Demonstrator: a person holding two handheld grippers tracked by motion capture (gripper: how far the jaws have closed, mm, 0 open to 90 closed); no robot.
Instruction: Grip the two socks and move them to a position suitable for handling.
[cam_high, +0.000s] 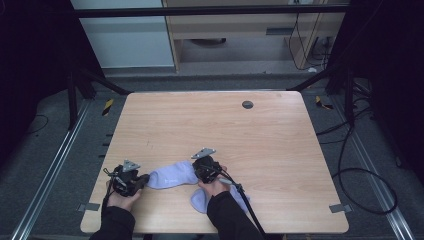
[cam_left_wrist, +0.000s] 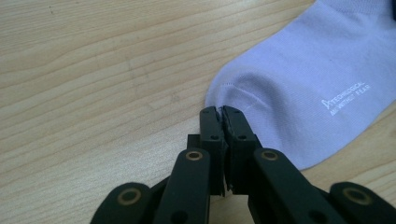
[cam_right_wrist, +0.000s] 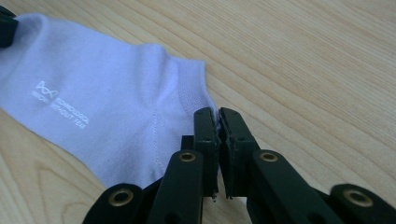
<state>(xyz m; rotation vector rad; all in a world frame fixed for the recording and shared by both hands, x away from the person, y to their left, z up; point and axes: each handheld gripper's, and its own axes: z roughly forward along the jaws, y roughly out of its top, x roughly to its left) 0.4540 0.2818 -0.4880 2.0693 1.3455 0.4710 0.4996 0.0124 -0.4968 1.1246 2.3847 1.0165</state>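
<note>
Each tool pinches one end of the lilac sock (cam_high: 172, 175) lying flat on the counter (cam_high: 260, 135): the left tool (cam_left_wrist: 220, 111) nips the toe, the right tool (cam_right_wrist: 217, 113) the cuff, likely to lift or stretch it. The high view adds a second sock (cam_high: 199, 201) beside the right forearm.

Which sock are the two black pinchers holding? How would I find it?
Look at the near edge of the wooden table. The sock lies stretched between the left gripper and right gripper, pinched at both ends. The other sock lies loose beside the person's right wrist.
</note>
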